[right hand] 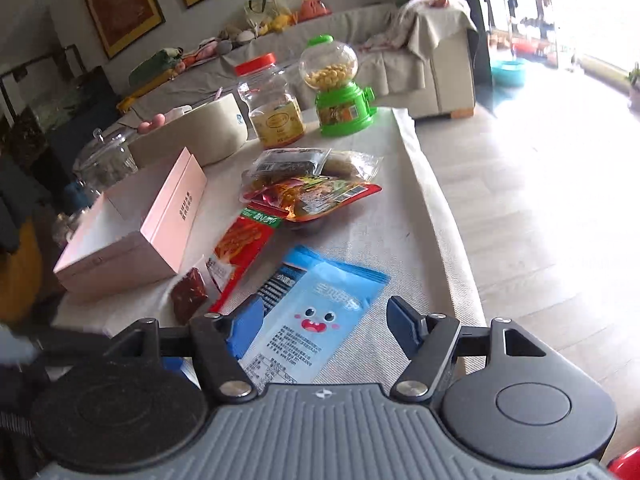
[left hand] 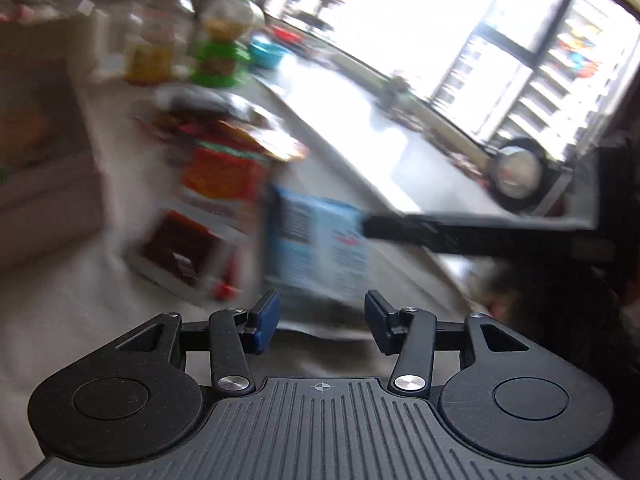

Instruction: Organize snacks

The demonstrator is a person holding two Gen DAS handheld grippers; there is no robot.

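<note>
A light blue snack packet (right hand: pixel 320 312) with a cartoon face lies flat on the cloth-covered table (right hand: pixel 400 220). My right gripper (right hand: pixel 326 328) stands open just above it, one blue pad on each side, neither pressing on it. In the blurred left wrist view the same blue packet (left hand: pixel 320 248) lies just beyond my left gripper (left hand: pixel 322 312), which is open and holds nothing. A black finger (left hand: pixel 440 232) of the right gripper reaches in from the right to the packet's edge. Left of the packet lie a long red packet (right hand: pixel 244 248) and a small dark red one (right hand: pixel 190 294).
An open pink box (right hand: pixel 120 240) stands at the left. A pile of snack packets (right hand: pixel 312 188) lies mid-table. Behind it stand a red-lidded jar (right hand: pixel 272 100), a green candy dispenser (right hand: pixel 340 88), a white round tub (right hand: pixel 196 128) and a glass jar (right hand: pixel 104 156). The table's edge runs along the right.
</note>
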